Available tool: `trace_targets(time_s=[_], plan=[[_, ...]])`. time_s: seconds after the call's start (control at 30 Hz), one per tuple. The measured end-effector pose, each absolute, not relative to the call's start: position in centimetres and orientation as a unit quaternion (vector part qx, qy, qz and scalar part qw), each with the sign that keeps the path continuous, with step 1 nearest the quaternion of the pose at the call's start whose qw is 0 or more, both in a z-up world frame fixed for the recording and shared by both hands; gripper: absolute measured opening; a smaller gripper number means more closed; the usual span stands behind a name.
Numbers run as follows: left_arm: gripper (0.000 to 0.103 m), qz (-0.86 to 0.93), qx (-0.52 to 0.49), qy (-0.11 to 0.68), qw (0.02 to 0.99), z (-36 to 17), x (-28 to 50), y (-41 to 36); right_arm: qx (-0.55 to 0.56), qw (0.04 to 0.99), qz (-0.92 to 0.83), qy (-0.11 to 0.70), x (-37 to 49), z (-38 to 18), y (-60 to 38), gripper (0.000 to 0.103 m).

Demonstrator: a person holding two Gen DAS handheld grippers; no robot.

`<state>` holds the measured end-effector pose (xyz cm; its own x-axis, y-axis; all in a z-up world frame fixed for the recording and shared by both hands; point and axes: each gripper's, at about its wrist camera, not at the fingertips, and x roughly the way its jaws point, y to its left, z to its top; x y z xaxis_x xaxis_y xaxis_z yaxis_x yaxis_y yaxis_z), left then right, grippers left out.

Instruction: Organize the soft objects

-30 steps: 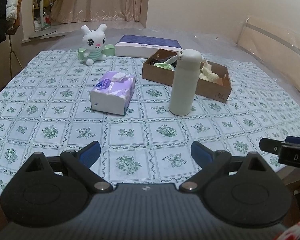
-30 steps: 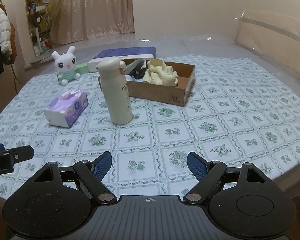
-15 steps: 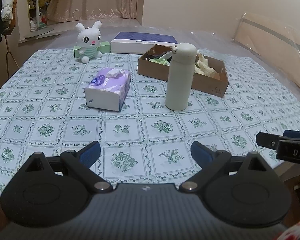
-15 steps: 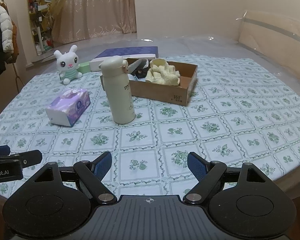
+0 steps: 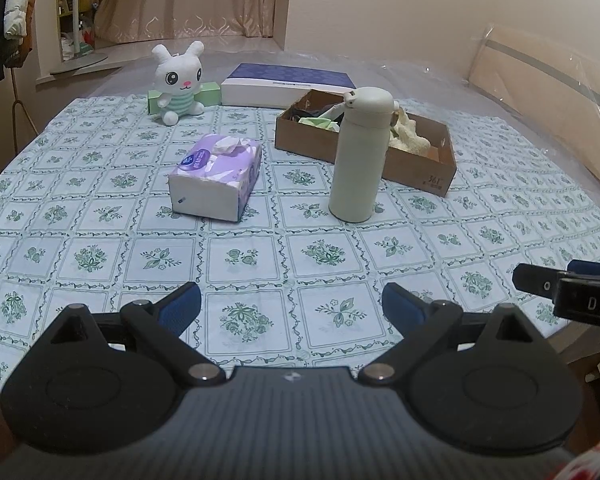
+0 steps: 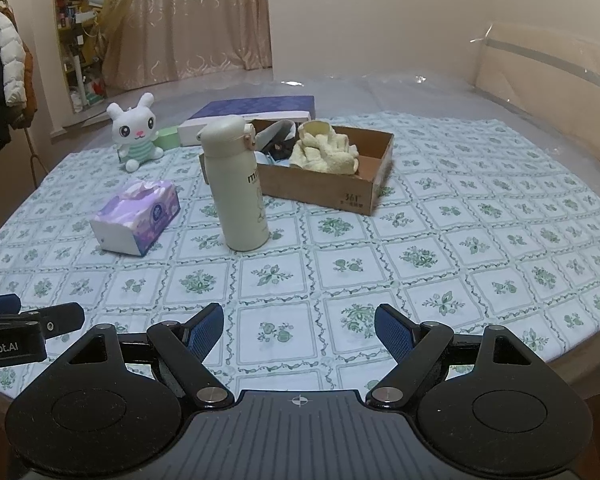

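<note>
Both your grippers, left gripper [image 5: 291,306] and right gripper [image 6: 299,326], hang wide and empty over the near tablecloth [image 5: 100,256]. Beyond stand the tissue pack [image 5: 216,178] and cream flask [image 5: 360,156]; farther back, the plush rabbit [image 5: 178,80] beside the cardboard box [image 6: 340,192] holding a yellow towel [image 6: 324,152].

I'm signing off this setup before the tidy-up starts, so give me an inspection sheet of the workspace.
Surface: table under a floral tablecloth, flat.
Job's things: plush rabbit sitting at the far side; tissue pack lying mid-table; cardboard box already holding a yellow fluffy item and darker pieces.
Clutter: white flask upright in front of the box; blue-lidded flat box and a green box at the far edge.
Grippers: left tool and right tool both open, empty, above the near edge.
Cables: nothing seen.
Surroundings: curtain, shelves, hanging coats.
</note>
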<state>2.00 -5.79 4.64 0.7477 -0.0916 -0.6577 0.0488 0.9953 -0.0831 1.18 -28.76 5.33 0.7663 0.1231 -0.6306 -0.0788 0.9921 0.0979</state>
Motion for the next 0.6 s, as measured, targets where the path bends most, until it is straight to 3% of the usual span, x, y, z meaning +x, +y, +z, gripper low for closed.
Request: trace_targets(time_s=[0.6], plan=[[0.096,-0.039,-0.033,0.354,0.934,4.67,2.02,-5.67,0.031,0.94,0.053,0.336,1.13,5.31,-28.74,0.082]])
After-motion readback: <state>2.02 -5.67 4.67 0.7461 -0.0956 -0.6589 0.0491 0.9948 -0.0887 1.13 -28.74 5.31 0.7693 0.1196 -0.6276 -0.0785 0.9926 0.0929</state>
